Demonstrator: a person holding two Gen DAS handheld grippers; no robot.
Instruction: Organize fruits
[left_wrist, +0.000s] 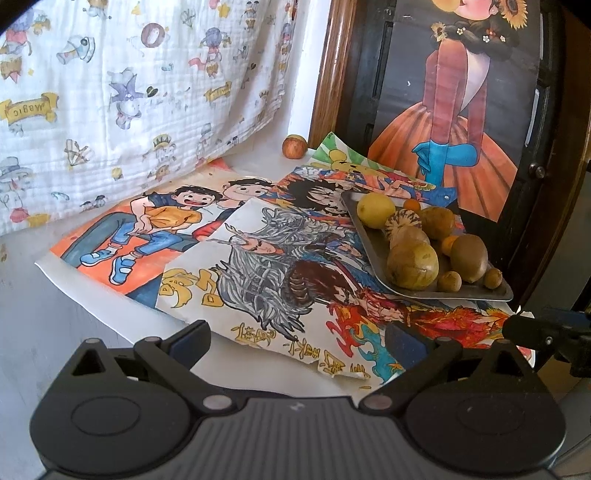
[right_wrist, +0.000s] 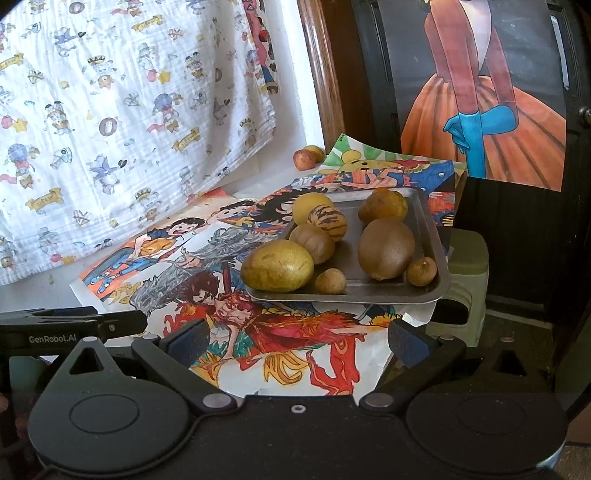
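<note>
A metal tray (left_wrist: 373, 240) (right_wrist: 424, 221) lies on coloured drawings and holds several fruits: a brown kiwi (right_wrist: 386, 248) (left_wrist: 468, 257), a yellow-green oval fruit (right_wrist: 277, 266) (left_wrist: 412, 266), a striped round fruit (right_wrist: 328, 222) (left_wrist: 404, 222) and small brown ones. A reddish apple (left_wrist: 294, 146) (right_wrist: 304, 159) rests alone at the back by the wall, with a second fruit (right_wrist: 314, 151) behind it. My left gripper (left_wrist: 299, 338) is open and empty, low in front of the drawings. My right gripper (right_wrist: 297, 336) is open and empty too, just short of the tray's near edge.
Cartoon drawings (left_wrist: 155, 236) cover the white table. A printed cloth (left_wrist: 110, 92) hangs at the back left. A large painting (left_wrist: 454, 110) leans against a dark wooden frame on the right. A green stool (right_wrist: 467, 266) stands below the table's right edge.
</note>
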